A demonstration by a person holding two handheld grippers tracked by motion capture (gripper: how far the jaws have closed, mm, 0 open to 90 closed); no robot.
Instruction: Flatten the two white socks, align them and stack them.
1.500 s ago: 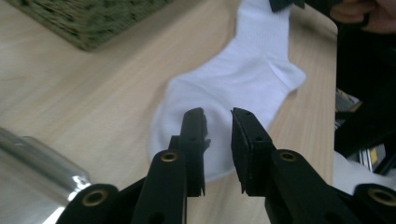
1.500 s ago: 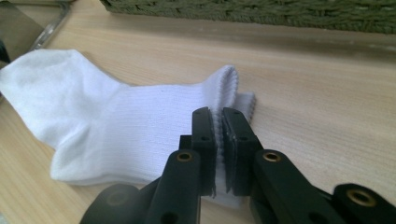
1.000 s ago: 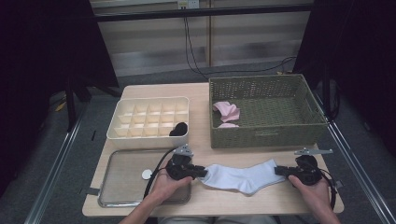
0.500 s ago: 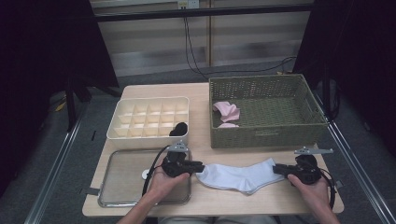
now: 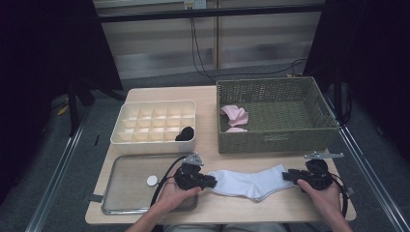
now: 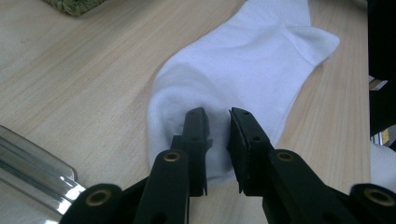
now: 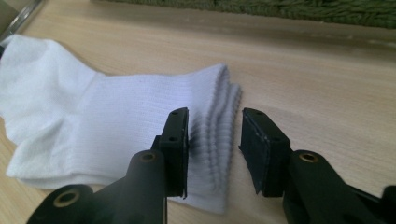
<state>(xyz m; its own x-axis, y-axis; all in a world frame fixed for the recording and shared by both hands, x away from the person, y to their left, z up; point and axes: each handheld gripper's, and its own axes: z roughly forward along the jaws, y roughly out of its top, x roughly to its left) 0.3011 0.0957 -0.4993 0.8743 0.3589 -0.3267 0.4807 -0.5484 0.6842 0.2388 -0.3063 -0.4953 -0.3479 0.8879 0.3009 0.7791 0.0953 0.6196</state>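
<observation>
Both hand-held grippers [image 6: 217,116] [image 7: 215,123] have just been opening, spread over the white sock [image 5: 249,182]; we risk re-snagging it.

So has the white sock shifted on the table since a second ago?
No. The white sock lies flat in the same spot before the green basket, between left gripper and right gripper, whose jaws have just been opening.
</observation>
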